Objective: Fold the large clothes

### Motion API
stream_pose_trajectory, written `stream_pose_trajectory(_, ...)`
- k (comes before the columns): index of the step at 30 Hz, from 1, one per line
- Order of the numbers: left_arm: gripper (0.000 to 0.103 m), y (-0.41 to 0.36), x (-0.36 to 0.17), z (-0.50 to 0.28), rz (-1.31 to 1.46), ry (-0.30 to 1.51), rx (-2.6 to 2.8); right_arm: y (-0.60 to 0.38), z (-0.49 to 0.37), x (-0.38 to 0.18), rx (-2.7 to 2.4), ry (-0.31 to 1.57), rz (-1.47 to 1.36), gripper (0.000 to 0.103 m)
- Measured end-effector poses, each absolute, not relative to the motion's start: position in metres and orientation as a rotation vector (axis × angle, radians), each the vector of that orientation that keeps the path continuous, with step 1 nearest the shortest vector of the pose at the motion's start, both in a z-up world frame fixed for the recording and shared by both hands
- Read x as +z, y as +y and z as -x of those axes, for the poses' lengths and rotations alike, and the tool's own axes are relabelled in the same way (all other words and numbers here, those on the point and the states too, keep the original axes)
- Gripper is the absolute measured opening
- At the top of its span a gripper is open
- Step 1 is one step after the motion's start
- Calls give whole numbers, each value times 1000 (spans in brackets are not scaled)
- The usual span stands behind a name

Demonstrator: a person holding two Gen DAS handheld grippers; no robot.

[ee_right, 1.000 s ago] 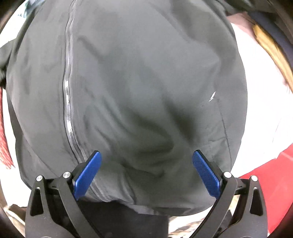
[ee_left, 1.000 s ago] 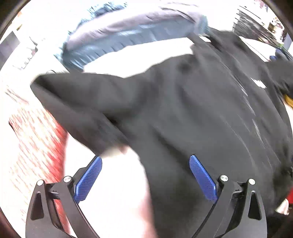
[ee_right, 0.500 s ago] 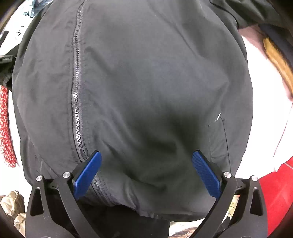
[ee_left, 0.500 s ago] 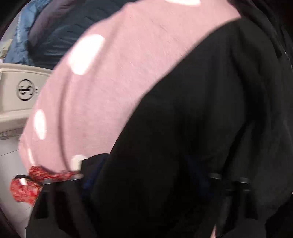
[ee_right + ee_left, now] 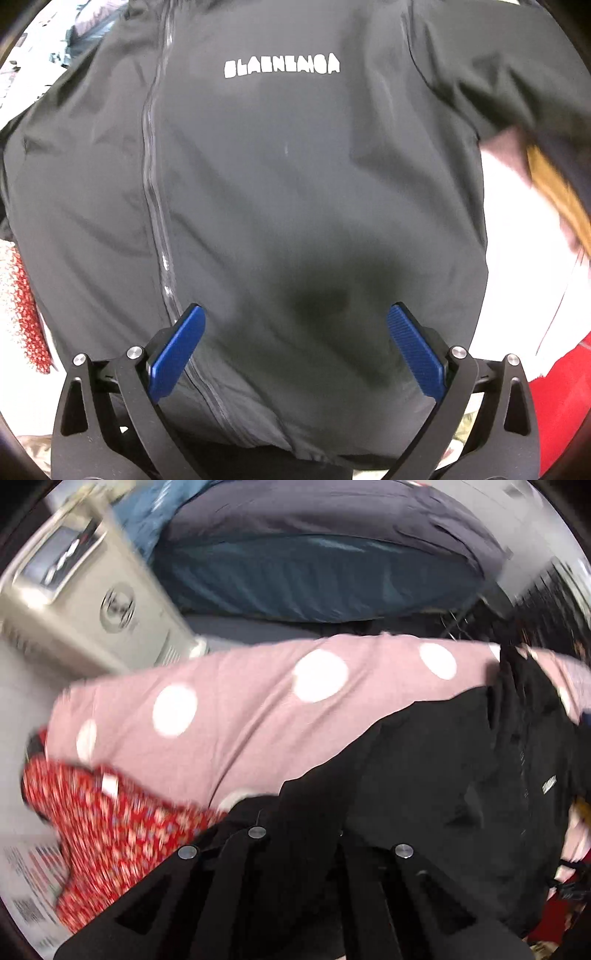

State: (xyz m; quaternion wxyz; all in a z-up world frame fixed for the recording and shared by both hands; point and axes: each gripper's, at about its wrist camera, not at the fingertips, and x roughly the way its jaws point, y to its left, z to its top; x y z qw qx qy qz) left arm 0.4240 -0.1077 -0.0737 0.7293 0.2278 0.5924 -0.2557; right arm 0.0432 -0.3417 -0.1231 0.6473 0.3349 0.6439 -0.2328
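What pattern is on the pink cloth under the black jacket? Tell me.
White polka dots on the pink cloth, clearest in the left wrist view.

A dark grey zip-up jacket (image 5: 295, 192) is seen spread flat, front up, directly beneath the right gripper (image 5: 295, 347), filling the space between and beyond its open jaws. A closed zipper (image 5: 155, 192) runs lengthwise past the left-hand pad, and white block lettering (image 5: 282, 68) is printed on the chest further ahead. In the left wrist view, black fabric (image 5: 424, 775) of the garment is bunched over the left gripper (image 5: 303, 834).
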Motion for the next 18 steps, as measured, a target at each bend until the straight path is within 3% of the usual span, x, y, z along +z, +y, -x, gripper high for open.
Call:
stream_pose_trajectory(2, 4, -86, -96, -424, -463, 1363, -498, -347, -54, -119, -514, 1458, -754, 98)
stream_pose_trajectory(5, 16, -82, -136, -419, -506, 1411, -373, -346, -57, -130, -501, 1474, -763, 98)
stream_pose_trajectory(7, 41, -88, -145, -415, -572, 1398, -311, -347, -57, -135, -493, 1494, -771, 98)
stream_pose_trajectory(8, 47, -88, -145, -408, -589, 1381, -304, -347, -58, -133, -492, 1496, -778, 98)
stream_pose_trajectory(10, 85, -97, -129, -395, -592, 1320, -324, -339, -51, -128, -496, 1495, -793, 98)
stream_pose_trajectory(14, 95, -115, -78, -379, -561, 1167, -383, -350, -21, -137, -523, 1483, -828, 98)
stream_pose_trajectory(18, 97, -121, -35, -357, -513, 1109, -435, -367, -5, -126, -557, 1443, -889, 98)
